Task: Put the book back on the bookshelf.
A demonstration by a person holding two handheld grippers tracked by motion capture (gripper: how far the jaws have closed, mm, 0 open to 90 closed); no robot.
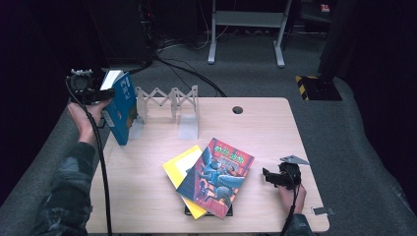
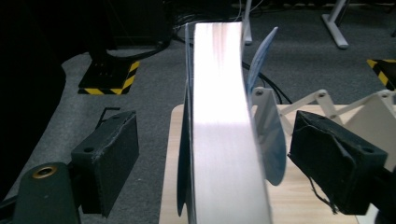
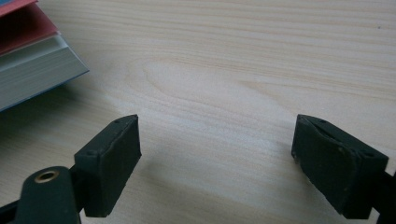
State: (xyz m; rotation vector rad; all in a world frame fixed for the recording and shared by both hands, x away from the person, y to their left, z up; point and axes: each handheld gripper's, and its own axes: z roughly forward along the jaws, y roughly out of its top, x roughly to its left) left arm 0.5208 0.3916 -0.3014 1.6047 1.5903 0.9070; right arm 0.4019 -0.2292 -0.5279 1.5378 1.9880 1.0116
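My left tool [image 2: 212,163] stood apart around the upright blue paperback book [image 2: 224,140] without pressing it, while my right tool [image 3: 217,161] gaped over the bare wooden counter [image 3: 233,70].

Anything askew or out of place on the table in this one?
Yes. The blue book leans tilted at the table's left edge beside the white rack, not slotted in, with its cover splayed open. The left hand-held gripper straddles it, pads clear. Near the front, the stacked books lie fanned crookedly.
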